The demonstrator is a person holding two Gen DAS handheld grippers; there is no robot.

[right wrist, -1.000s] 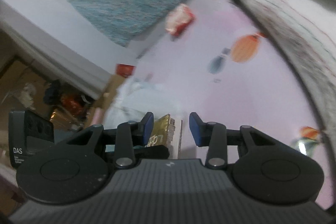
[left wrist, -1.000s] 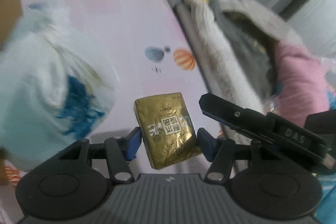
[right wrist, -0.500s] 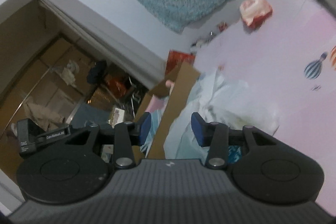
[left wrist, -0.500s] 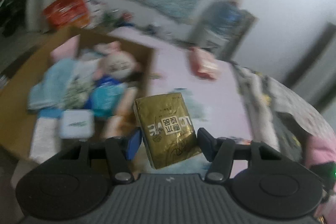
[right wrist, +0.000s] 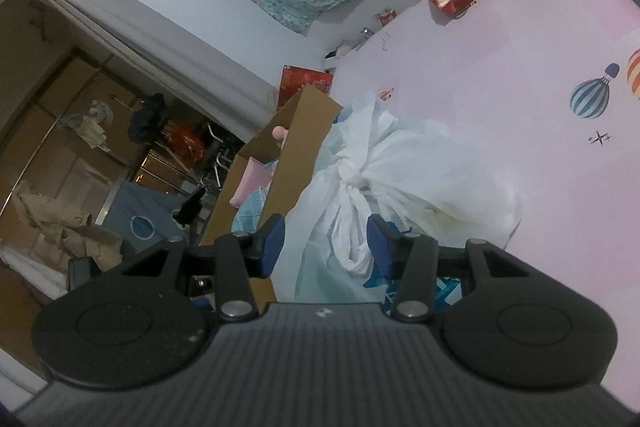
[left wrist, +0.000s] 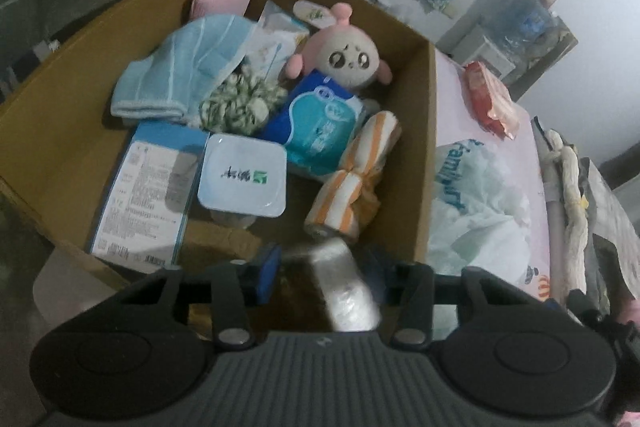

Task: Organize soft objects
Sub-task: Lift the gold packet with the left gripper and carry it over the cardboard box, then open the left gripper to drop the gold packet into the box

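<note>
Soft objects already filled the cardboard box (left wrist: 426, 147), and the gold packet (left wrist: 344, 283) sat tilted and blurred over the box's near edge, clamped in my left tool (left wrist: 322, 269), whose jaws had just been closing on it. Squeezed askew like that, it could have twisted free and dropped outside the box. My right tool (right wrist: 326, 241) had just been opening, gripping nothing, with the knotted white plastic bag (right wrist: 400, 179) beside the box lying between its jaws; it might have snagged those handles. The bag read "Family"; the tub lid (left wrist: 243, 175) inside the box bore Chinese characters I couldn't read.
</note>
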